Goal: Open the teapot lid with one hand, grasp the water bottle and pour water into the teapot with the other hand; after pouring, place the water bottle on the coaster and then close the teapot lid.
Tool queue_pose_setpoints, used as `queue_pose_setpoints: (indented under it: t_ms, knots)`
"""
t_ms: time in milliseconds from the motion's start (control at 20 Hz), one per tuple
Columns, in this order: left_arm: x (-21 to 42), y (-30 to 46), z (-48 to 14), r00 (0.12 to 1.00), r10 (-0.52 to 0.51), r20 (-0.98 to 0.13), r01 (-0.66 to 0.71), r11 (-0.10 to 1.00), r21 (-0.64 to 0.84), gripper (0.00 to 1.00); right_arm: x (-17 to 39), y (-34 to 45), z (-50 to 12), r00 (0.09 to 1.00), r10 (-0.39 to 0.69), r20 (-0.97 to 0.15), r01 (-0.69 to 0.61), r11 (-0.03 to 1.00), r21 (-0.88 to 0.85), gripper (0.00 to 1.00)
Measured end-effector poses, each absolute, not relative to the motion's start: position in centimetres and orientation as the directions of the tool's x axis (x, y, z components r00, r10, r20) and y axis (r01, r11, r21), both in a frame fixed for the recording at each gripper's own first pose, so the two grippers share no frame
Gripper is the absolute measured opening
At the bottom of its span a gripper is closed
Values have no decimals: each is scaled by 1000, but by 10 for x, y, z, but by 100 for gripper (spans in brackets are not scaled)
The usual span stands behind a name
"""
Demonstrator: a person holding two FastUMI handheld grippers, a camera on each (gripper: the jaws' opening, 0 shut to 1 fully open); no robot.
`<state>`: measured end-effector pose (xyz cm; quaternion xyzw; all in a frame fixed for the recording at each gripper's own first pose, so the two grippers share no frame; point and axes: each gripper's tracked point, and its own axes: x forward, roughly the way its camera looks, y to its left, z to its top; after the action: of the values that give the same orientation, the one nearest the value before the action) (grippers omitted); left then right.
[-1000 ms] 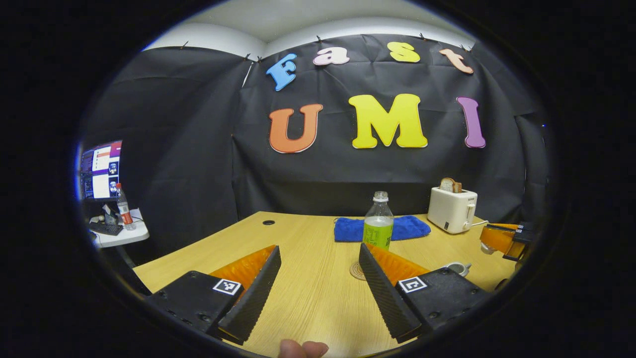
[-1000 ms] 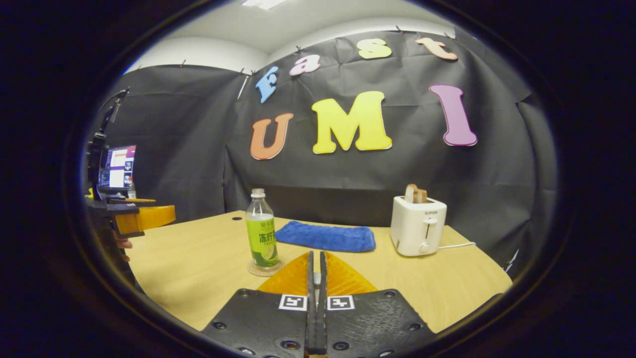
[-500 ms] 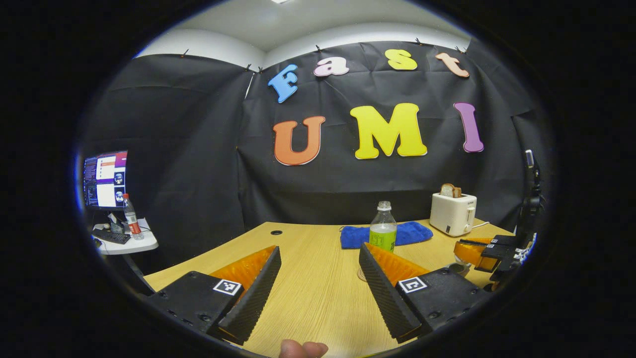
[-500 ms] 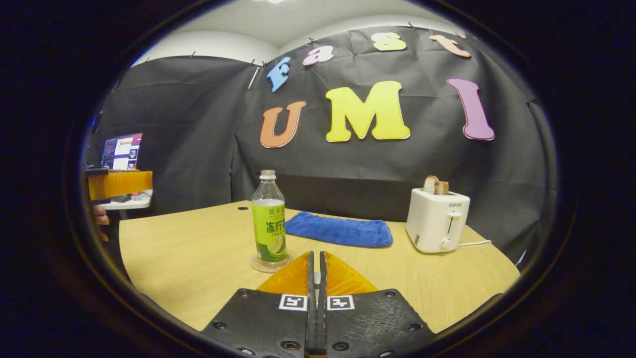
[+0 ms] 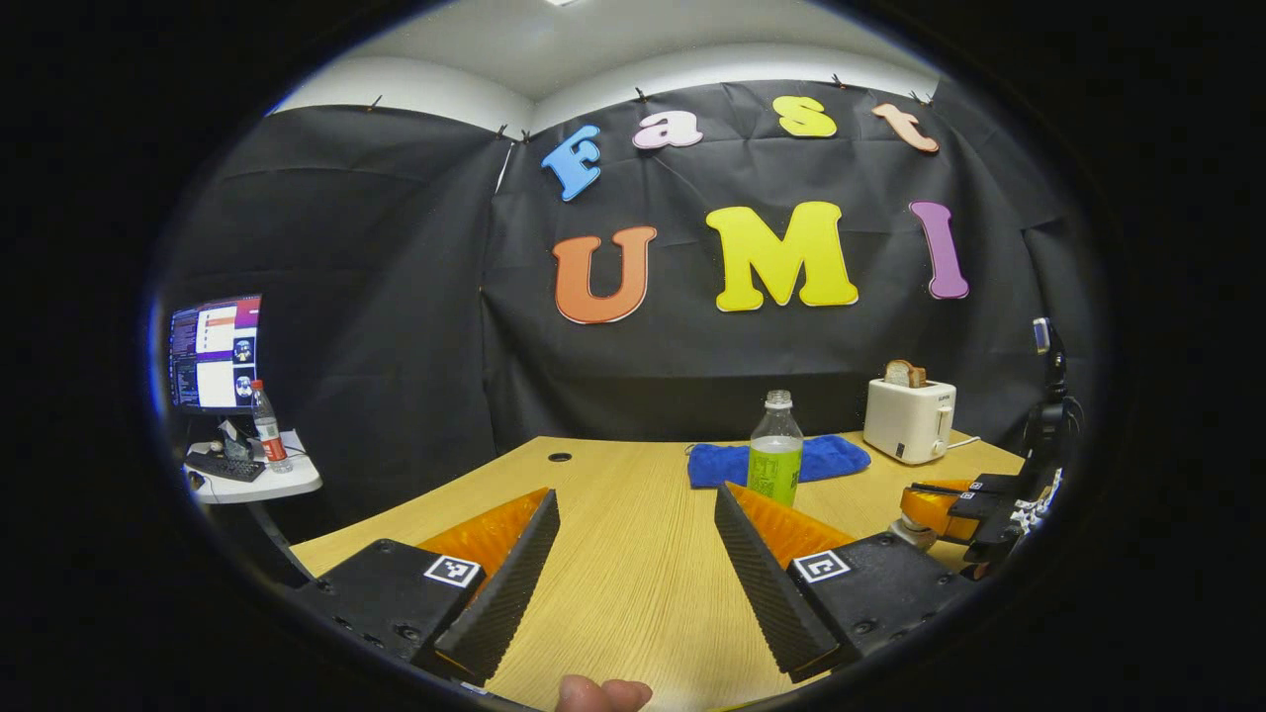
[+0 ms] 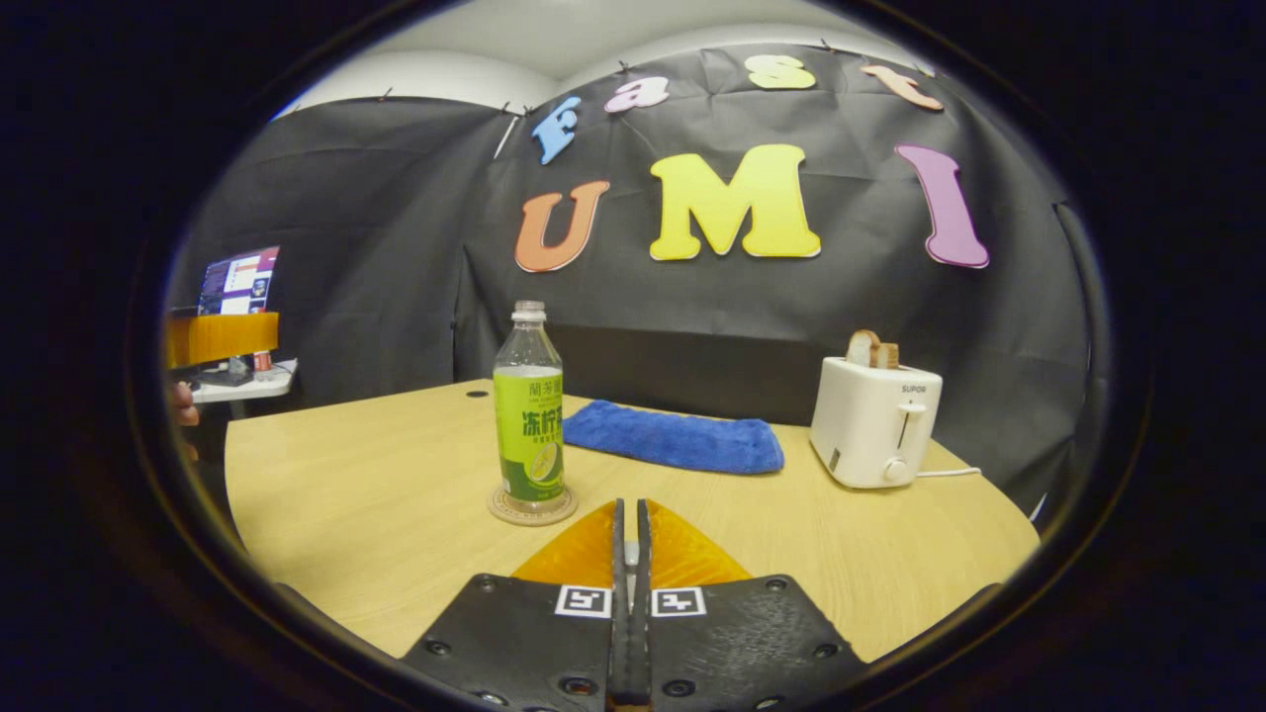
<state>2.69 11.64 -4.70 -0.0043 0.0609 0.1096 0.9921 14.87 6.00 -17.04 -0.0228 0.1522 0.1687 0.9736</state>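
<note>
Standing on coaster [image 6: 531,508], water bottle [image 6: 528,405]; bare table [image 6: 376,475] around.

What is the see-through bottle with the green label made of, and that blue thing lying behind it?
The clear bottle with the green label looks like thin glossy plastic: you can see through its top and it shines. The blue cloth looks like soft, fuzzy towel fabric, matte and a bit rumpled. The round coaster under the bottle may be cork or wood; hard to tell.

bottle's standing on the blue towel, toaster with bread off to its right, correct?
Not quite. The bottle stands upright on the round coaster, not on the blue towel, which lies flat on the table behind and to its right. The right gripper view shows it. The toaster with bread is to its right, as you said.
</note>
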Motion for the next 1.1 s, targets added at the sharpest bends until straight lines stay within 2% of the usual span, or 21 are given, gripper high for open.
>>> queue_pose_setpoints:
  t_ms: [550,700,750,900,1000,1100]
  knots:
    - [27,109,-49,972,196,-130,-196,980,8,99,148,55,-177,901,308,-305,-315,949,27,0]
    - [28,108,-48,973,192,-130,-193,981,7,99,148,56,-177,903,302,-305,-310,951,22,2]
    - [27,107,-48,973,191,-131,-192,981,7,99,147,56,-175,905,299,-303,-307,952,22,6]
    - [26,105,-48,975,178,-132,-179,984,6,99,146,54,-163,913,294,-282,-299,954,25,6]
    - [25,101,-48,976,169,-135,-169,986,11,99,145,49,-152,925,279,-258,-281,959,30,23]
    - [25,93,-46,979,155,-130,-155,988,13,99,141,40,-136,943,248,-222,-246,969,36,52]
